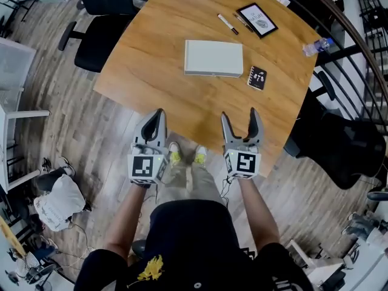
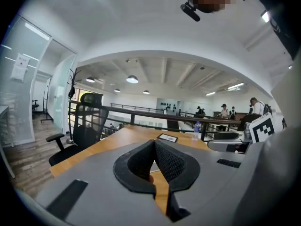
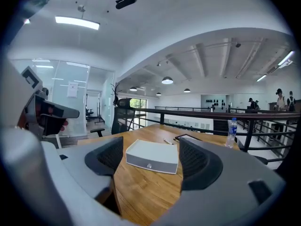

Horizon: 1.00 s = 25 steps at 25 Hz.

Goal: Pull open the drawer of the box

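Note:
A flat white box (image 1: 213,58) lies near the middle of the wooden table (image 1: 157,83). In the right gripper view the box (image 3: 153,154) shows its grey drawer front with a small knob (image 3: 149,165), facing me. My right gripper (image 1: 239,123) is open and hovers over the table's near edge, well short of the box, which is framed between its jaws (image 3: 151,149). My left gripper (image 1: 156,121) is shut on nothing and sits at the near edge, left of the right one. Its pads meet at the tips (image 2: 154,145), and they hide the box in that view.
Beyond the box lie two pens (image 1: 228,23) and a black-framed tablet (image 1: 257,19). A small black notebook (image 1: 257,77) lies to the box's right. A water bottle (image 1: 316,46) stands at the table's far right edge. Black office chairs (image 1: 100,41) and a railing (image 1: 348,35) surround the table.

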Each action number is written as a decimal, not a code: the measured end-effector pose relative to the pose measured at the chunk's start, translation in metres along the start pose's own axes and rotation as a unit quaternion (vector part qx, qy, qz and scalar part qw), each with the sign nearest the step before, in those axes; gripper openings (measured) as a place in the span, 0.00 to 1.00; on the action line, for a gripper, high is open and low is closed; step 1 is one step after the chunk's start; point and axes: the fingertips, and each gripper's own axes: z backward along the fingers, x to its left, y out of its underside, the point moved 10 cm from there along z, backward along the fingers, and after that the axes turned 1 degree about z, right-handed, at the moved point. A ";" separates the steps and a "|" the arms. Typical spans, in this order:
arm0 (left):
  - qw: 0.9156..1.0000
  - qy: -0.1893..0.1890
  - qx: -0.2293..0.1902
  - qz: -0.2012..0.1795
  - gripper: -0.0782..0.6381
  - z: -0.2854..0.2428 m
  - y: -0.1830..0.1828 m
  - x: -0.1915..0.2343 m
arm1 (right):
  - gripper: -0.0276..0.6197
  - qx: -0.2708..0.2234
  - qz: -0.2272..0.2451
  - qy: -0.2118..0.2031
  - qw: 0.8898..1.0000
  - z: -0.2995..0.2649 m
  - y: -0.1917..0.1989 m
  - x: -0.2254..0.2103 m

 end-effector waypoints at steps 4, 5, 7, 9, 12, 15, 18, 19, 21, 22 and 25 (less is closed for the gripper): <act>1.000 0.002 0.012 -0.013 0.12 -0.039 0.024 0.018 | 0.59 0.026 -0.002 0.011 1.000 -0.048 0.033 0.008; 1.000 0.001 0.015 -0.014 0.12 -0.047 0.030 0.021 | 0.59 0.032 -0.004 0.015 0.999 -0.059 0.041 0.009; 1.000 0.001 0.022 -0.012 0.12 -0.059 0.041 0.025 | 0.59 0.041 -0.009 0.024 0.999 -0.080 0.056 0.009; 1.000 0.002 0.029 -0.006 0.12 -0.068 0.052 0.025 | 0.58 0.051 -0.020 0.036 0.998 -0.100 0.072 0.008; 0.999 0.007 0.037 0.001 0.12 -0.079 0.066 0.025 | 0.56 0.070 -0.035 0.052 0.996 -0.128 0.095 0.004; 0.999 0.008 0.044 -0.004 0.12 -0.089 0.075 0.025 | 0.55 0.090 -0.029 0.059 0.994 -0.154 0.113 0.004; 0.999 0.002 0.052 -0.002 0.12 -0.095 0.078 0.024 | 0.53 0.108 -0.025 0.061 0.992 -0.176 0.126 0.008; 0.999 0.002 0.053 0.001 0.12 -0.097 0.078 0.024 | 0.52 0.113 -0.024 0.061 0.991 -0.182 0.129 0.009; 0.998 0.002 0.055 0.004 0.12 -0.098 0.079 0.024 | 0.50 0.125 -0.022 0.062 0.990 -0.193 0.135 0.013; 0.998 0.002 0.055 0.004 0.12 -0.098 0.080 0.024 | 0.49 0.131 -0.022 0.062 0.989 -0.198 0.138 0.015; 0.999 0.007 0.053 0.006 0.12 -0.099 0.081 0.024 | 0.47 0.144 -0.022 0.060 0.987 -0.208 0.144 0.019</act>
